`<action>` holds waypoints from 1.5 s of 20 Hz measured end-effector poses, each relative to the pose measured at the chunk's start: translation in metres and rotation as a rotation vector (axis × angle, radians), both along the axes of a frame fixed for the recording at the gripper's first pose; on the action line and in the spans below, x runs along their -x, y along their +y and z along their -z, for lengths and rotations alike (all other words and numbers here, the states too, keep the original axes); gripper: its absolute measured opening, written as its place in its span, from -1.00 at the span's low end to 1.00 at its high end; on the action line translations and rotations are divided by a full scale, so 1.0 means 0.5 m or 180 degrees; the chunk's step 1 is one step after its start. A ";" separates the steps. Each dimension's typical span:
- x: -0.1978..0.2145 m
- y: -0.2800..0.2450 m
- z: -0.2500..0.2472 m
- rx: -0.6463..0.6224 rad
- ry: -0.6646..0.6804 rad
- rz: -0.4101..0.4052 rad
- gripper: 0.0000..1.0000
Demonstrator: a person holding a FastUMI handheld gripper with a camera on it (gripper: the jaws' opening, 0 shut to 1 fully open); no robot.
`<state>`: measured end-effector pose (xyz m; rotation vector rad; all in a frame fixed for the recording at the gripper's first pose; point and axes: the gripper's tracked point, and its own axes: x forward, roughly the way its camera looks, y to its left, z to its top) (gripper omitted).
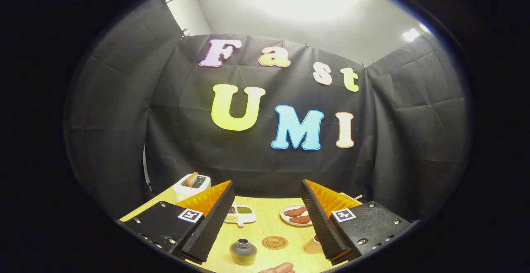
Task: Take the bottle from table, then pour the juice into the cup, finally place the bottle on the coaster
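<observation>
1. Dark-green bottle [243, 252] upright on the wooden table [269, 223], between the fingers, untouched
2. Round coaster [275, 242] just right of it; cup [312, 245] by the right finger
3. Gripper [267, 200] spread wide, holding nothing
4. Beyond: divided dish [240, 214], plate of sausages [296, 216], toaster [191, 185]

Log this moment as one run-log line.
phase: approach | gripper: open, holding nothing | bottle: upright on table, between fingers | coaster: bare | cup: beside right finger
</observation>
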<state>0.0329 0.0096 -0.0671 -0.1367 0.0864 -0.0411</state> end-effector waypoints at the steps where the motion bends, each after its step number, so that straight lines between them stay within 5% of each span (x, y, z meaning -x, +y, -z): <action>1: 0.000 0.001 0.013 0.0023 0.0001 -0.0004 0.96; 11: -0.033 0.068 0.202 -0.0068 -0.0017 -0.0390 0.95; 30: -0.065 0.072 0.457 0.0012 0.0251 -0.0440 0.92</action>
